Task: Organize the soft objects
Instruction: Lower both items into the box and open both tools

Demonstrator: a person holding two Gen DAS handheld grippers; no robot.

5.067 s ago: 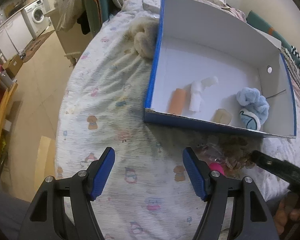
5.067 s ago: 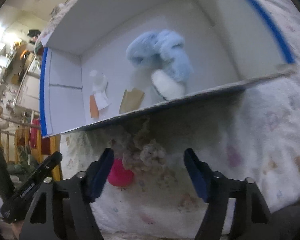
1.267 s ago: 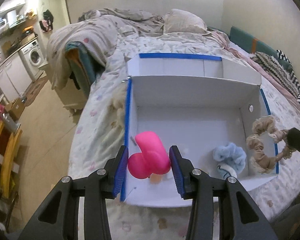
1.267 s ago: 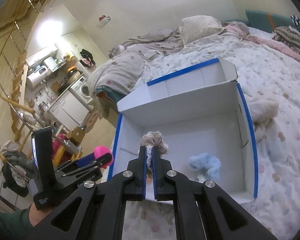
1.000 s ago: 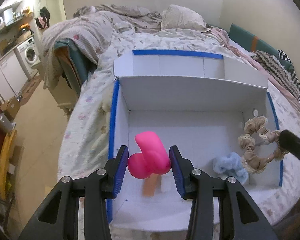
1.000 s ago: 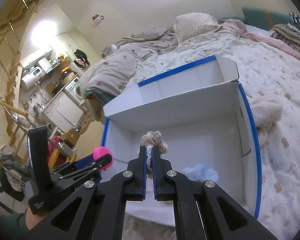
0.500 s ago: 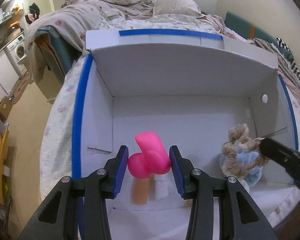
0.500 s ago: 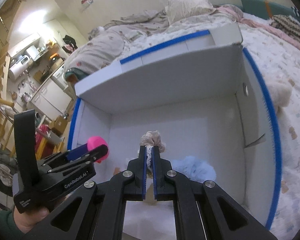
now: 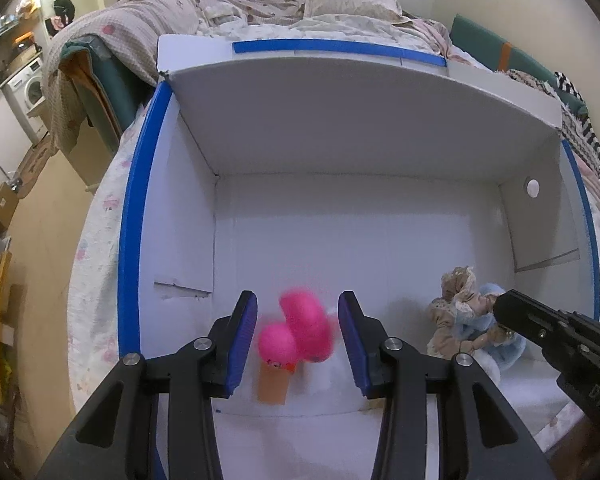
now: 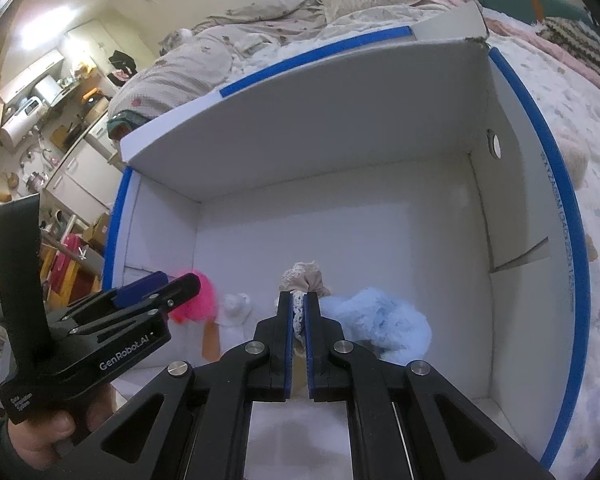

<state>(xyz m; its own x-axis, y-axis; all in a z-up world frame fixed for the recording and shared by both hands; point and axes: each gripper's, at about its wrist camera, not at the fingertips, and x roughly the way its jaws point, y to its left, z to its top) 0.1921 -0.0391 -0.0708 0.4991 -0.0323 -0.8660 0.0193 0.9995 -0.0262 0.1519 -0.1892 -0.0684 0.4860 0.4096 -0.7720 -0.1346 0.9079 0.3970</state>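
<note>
A white box with blue-taped rims (image 9: 140, 208) (image 10: 556, 208) lies on the bed. My left gripper (image 9: 298, 322) is open over its near left part; the pink toy duck (image 9: 296, 334) is blurred between the spread fingers, loose. The duck also shows in the right wrist view (image 10: 194, 298). My right gripper (image 10: 299, 300) is shut on the beige lace scrunchie (image 10: 302, 280) (image 9: 456, 312), low over the fluffy blue scrunchie (image 10: 374, 326) (image 9: 500, 344). An orange piece (image 9: 274, 384) and a white soft piece (image 10: 234, 310) lie on the box floor.
The box's back flap (image 9: 360, 120) stands up behind. The bed with a patterned sheet (image 10: 580, 112) surrounds the box, with bedding and a pillow (image 9: 352, 0) beyond. A cream fluffy item (image 10: 574, 156) lies outside the right wall. A washing machine (image 9: 24, 88) stands far left.
My left gripper has opened and the pink duck has come loose, dropping between the fingers. Both grippers have moved lower into the box. The right gripper still holds the beige scrunchie.
</note>
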